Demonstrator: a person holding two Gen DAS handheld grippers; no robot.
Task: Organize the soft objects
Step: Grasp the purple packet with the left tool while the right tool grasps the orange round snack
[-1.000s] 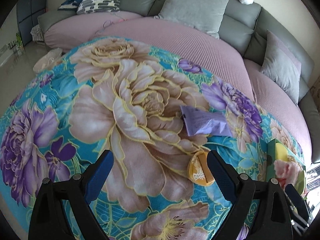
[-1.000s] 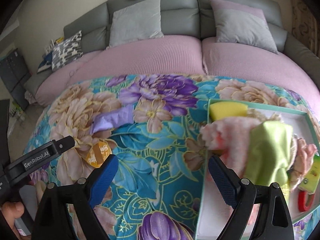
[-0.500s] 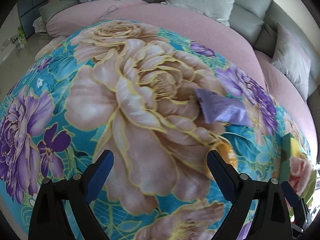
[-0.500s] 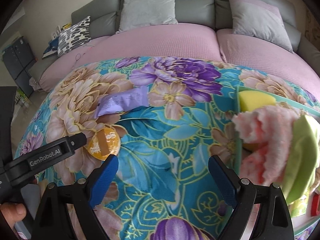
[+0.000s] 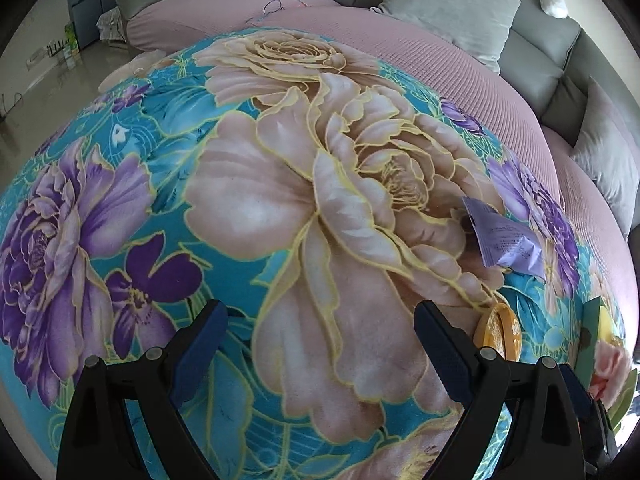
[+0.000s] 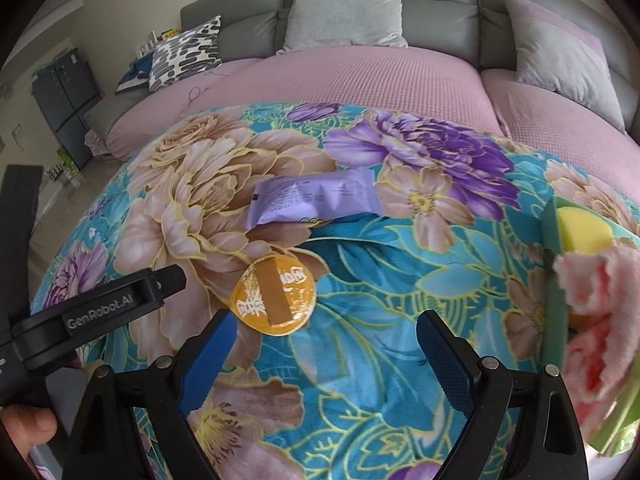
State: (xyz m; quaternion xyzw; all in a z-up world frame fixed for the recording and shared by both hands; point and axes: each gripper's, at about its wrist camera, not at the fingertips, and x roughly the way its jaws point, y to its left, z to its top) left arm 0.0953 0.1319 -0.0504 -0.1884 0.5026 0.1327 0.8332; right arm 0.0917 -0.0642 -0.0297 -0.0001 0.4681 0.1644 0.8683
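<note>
Green box at the blanket's right edge, two packets loose beside it.
The box [image 6: 550, 236] holds a yellow sponge [image 6: 582, 228], pink cloth [image 6: 600, 280] and green cloth [image 6: 622, 412]. On the blanket [image 6: 360, 280] lie a purple packet [image 6: 314, 198], print unreadable, and an orange packet [image 6: 274, 294]. "GenRobot.AI" marks the left gripper [image 5: 320, 340]; it and the right gripper [image 6: 326, 344] gape empty.

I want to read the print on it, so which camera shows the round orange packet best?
The right wrist view: the round orange packet lies face-up and whole on the floral blanket. In the left wrist view it is edge-on, partly hidden behind a finger.
</note>
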